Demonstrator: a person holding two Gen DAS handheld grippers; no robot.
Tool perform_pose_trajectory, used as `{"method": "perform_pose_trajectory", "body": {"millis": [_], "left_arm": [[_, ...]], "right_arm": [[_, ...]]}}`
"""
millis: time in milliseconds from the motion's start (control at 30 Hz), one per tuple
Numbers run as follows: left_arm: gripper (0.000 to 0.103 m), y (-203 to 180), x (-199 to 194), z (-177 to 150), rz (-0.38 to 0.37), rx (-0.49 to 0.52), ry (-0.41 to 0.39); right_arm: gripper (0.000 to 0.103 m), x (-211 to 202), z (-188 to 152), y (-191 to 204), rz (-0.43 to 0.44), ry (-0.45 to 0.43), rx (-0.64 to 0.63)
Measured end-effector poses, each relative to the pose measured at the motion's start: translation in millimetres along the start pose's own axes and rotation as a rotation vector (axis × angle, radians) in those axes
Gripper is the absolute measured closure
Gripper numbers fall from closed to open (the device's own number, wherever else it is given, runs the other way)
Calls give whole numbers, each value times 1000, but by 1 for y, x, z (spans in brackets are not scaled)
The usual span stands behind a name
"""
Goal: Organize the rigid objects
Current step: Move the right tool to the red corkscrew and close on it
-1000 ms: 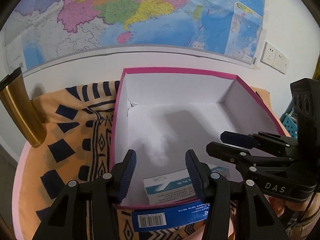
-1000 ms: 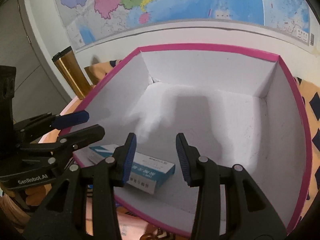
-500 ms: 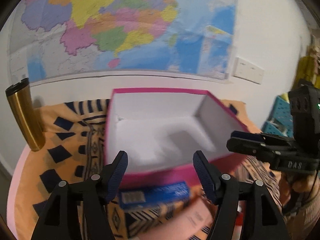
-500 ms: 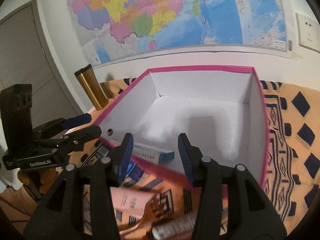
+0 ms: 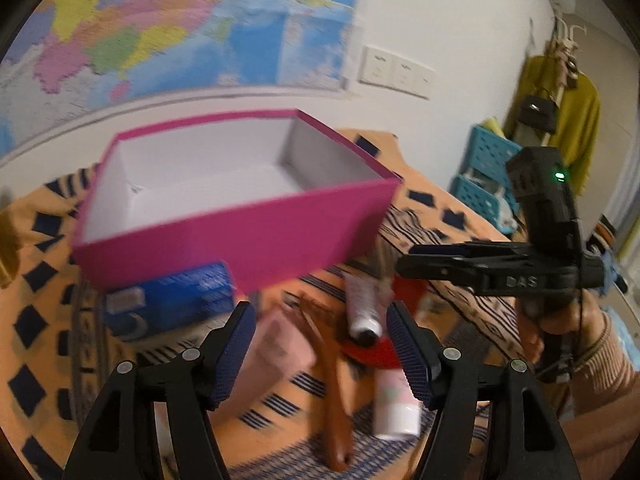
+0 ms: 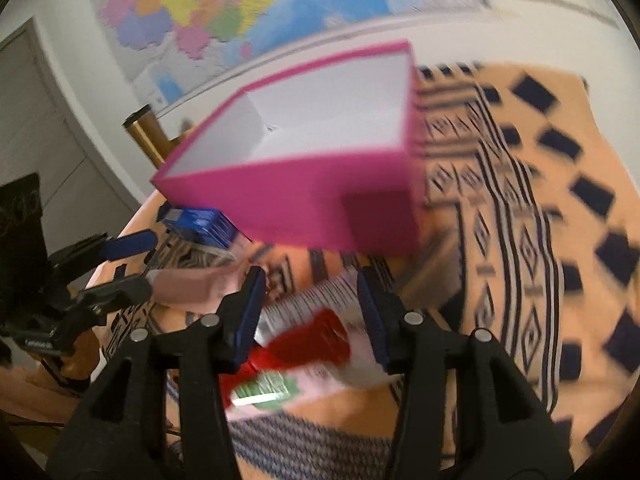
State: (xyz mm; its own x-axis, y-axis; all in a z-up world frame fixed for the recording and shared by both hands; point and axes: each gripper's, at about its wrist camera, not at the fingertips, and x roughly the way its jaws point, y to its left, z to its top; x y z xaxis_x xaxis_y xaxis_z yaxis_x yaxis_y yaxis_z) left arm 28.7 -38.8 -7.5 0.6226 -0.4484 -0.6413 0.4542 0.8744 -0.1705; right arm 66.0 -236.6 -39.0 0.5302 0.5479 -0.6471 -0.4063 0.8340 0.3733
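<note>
An open-topped pink cardboard box with a white interior [image 5: 256, 236] sits in the middle of the left wrist view, on a table draped in an orange cloth patterned with dark blue diamonds and stripes [image 5: 436, 208]. Just in front of the box's near wall, at centre left, lies a blue rectangular carton with a barcode label [image 5: 168, 300]. Lower in the frame, a loose heap of small items spreads between the black arms of the left gripper [image 5: 320, 344]: a pale pink carton [image 5: 280, 348], a brown wooden handle [image 5: 332, 392], a white tube with a dark cap [image 5: 362, 304] and a white-and-pink bottle [image 5: 396, 404], with something red beneath them. The left gripper's blue-padded jaws stand apart above the heap and grasp nothing.

At right in that view, a hand [image 5: 560, 332] holds the right gripper [image 6: 310, 312], seen side-on. In its own view its jaws are opening, framing a blurred red-and-white packet [image 6: 316, 336] at lower centre; the pads do not appear to press on it. A colourful wall map [image 5: 160, 28] fills the upper left, and a gold metal tumbler [image 6: 146, 136] stands at left of the box in the right wrist view.
</note>
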Motion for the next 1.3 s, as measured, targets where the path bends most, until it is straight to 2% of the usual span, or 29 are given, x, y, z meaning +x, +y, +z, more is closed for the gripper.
{"method": "perform_pose_trajectory", "body": {"millis": [133,533,667,833,900,1033,1300], "left_arm": [[34,-7,11,-8,-49,-6,51],[34,-14,26,-26,-121,-44,130],[34,-19,35,-29,-134,-40,147],[34,-20,45,-33,-168,-46,174],[35,-21,46,-35,-168,-45,168],[42,-20,45,-36,-158,-41,157],[47,-19,43,-38,-147,-31,142]], "right_arm": [[47,0,-14,-14,10,13,77],[47,11,-27,-7,73,14,116],[57,10,-26,-2,89,-7,112],[58,9,-23,4,129,-40,106],[57,13,-22,7,138,-38,99],[57,22,-23,9,154,-15,110],[54,30,-23,13,129,29,103]]}}
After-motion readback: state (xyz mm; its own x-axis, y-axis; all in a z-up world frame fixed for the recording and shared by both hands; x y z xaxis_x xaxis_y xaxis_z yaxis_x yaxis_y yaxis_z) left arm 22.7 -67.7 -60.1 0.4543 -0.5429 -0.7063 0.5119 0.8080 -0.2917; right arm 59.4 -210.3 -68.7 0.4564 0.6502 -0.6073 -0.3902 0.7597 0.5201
